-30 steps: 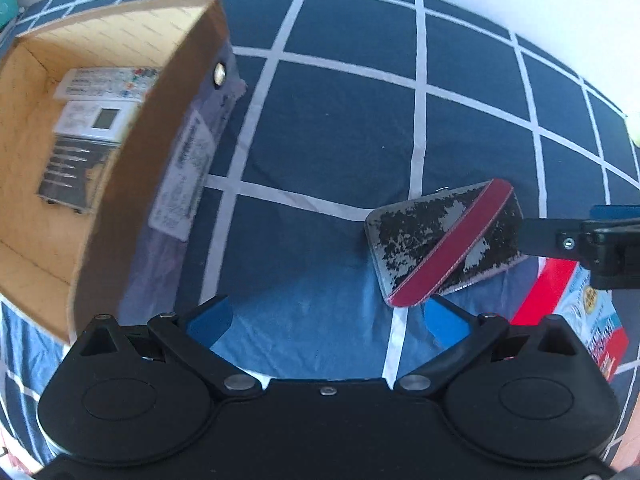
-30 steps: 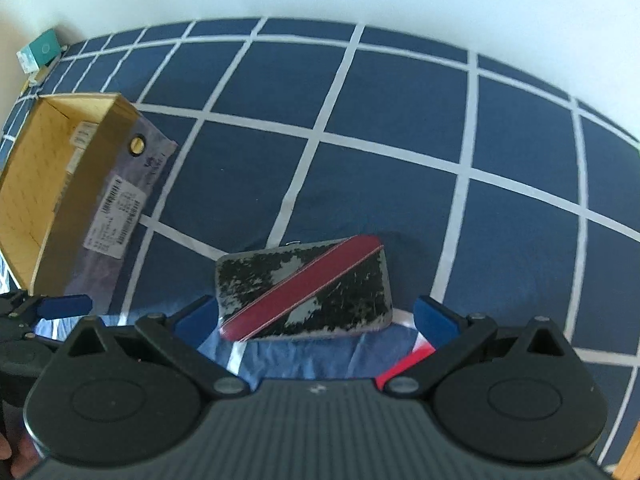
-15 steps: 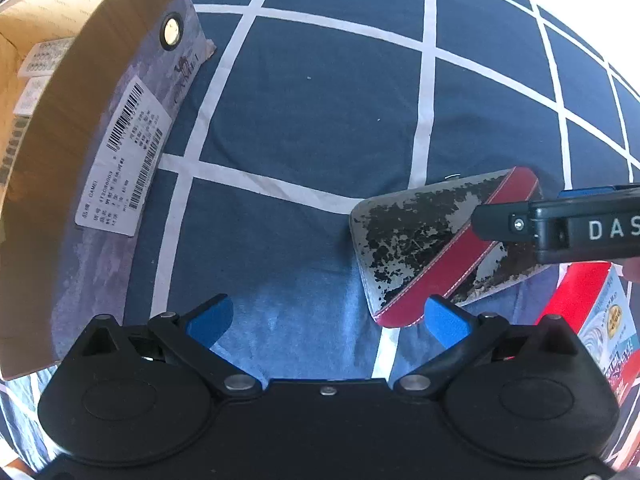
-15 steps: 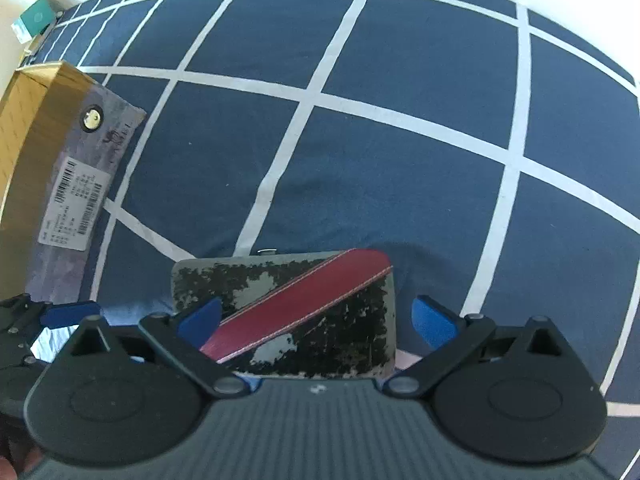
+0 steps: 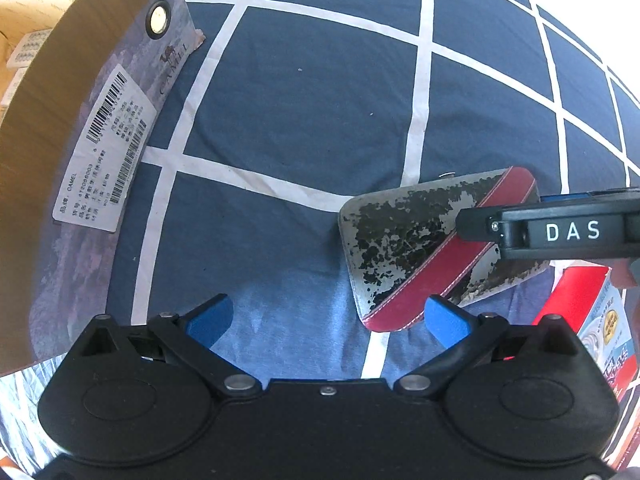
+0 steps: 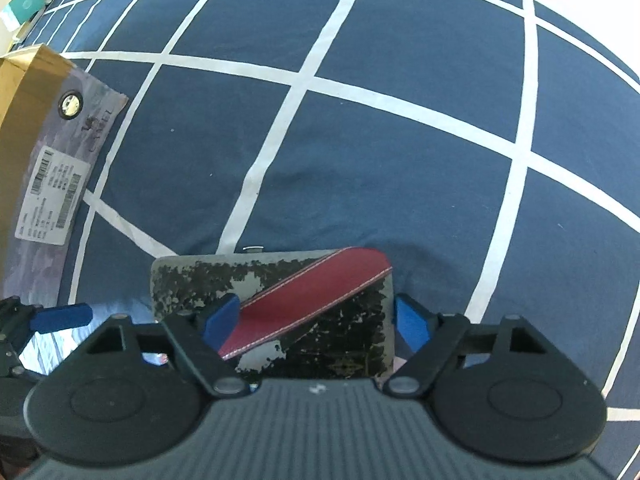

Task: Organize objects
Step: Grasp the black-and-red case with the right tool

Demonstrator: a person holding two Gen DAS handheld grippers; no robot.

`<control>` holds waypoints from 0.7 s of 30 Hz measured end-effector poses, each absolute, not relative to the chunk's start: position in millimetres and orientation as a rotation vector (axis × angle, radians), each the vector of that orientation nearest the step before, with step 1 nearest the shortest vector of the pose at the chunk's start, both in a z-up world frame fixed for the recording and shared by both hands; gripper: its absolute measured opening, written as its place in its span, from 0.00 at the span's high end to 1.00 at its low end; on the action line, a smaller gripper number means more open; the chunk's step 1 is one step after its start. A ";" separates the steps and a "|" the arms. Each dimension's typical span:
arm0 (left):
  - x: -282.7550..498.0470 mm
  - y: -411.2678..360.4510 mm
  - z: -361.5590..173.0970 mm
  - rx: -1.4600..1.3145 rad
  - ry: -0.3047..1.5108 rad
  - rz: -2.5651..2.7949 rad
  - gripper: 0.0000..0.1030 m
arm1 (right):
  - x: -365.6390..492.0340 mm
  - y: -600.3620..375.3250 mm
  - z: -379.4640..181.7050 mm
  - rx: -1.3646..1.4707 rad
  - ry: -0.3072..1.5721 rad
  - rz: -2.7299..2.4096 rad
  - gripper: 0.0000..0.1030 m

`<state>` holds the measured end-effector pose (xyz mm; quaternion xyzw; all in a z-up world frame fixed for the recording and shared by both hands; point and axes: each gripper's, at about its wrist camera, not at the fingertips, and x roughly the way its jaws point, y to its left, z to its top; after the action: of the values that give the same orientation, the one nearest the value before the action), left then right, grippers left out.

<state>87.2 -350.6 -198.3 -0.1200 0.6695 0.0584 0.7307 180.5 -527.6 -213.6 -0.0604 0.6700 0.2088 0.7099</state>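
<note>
A worn silver-and-black case (image 5: 404,240) with a red diagonal stripe lies flat on the navy checked bedsheet. My right gripper (image 6: 314,318) points down over the case (image 6: 320,292) and its jaws are closing. The case's right half is between them: the right pad stands at its right edge and the left pad hovers over the red stripe. The right gripper's finger (image 5: 560,232), marked DAS, crosses the case. My left gripper (image 5: 326,314) is open over bare sheet beside the case's lower left corner and holds nothing. Its blue fingertip (image 6: 60,316) shows at the left.
An open cardboard box (image 5: 48,100) with a barcode label (image 5: 104,148) stands at the left, with remote controls (image 5: 28,44) inside. A red and white packet (image 5: 592,320) lies right of the case. A teal item (image 6: 26,4) sits at the bed's far left corner.
Both grippers have sunk toward the bed. The right jaws have narrowed from wide open around the case, and its left pad now overlaps the case's face.
</note>
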 end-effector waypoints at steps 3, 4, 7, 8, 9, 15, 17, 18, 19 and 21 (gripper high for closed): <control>87.8 -349.7 -198.9 -0.268 1.474 0.125 0.00 | 178.8 -529.3 -213.5 -0.114 1.489 0.436 0.22; 88.1 -349.4 -199.1 -0.270 1.474 0.123 0.00 | 178.2 -529.3 -213.6 -0.106 1.493 0.425 0.22; 88.7 -349.1 -200.2 -0.268 1.476 0.116 0.00 | 173.6 -529.1 -213.3 -0.081 1.499 0.385 0.22; 88.9 -349.0 -200.9 -0.269 1.477 0.113 0.00 | 171.9 -529.0 -213.5 -0.069 1.504 0.374 0.22; 89.1 -348.9 -201.6 -0.268 1.480 0.110 0.00 | 170.2 -529.6 -213.7 -0.053 1.509 0.362 0.22; 93.8 -351.5 -206.5 -0.265 1.491 0.086 0.01 | 159.7 -533.5 -213.4 0.037 1.519 0.304 0.22; 96.1 -353.9 -207.8 -0.258 1.496 0.076 0.03 | 158.8 -534.3 -212.4 0.050 1.512 0.292 0.22; 97.3 -354.7 -208.4 -0.260 1.498 0.069 0.03 | 158.8 -534.3 -212.3 0.052 1.510 0.288 0.22; 98.5 -355.4 -208.8 -0.265 1.500 0.063 0.04 | 158.8 -534.1 -212.3 0.052 1.510 0.287 0.22; 100.9 -357.1 -209.4 -0.273 1.502 0.053 0.05 | 158.8 -533.0 -212.3 0.046 1.509 0.288 0.22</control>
<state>100.9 -357.1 -209.4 -0.1234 0.6799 0.0240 0.7224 158.8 -533.0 -212.3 0.0208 0.6824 0.1301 0.7190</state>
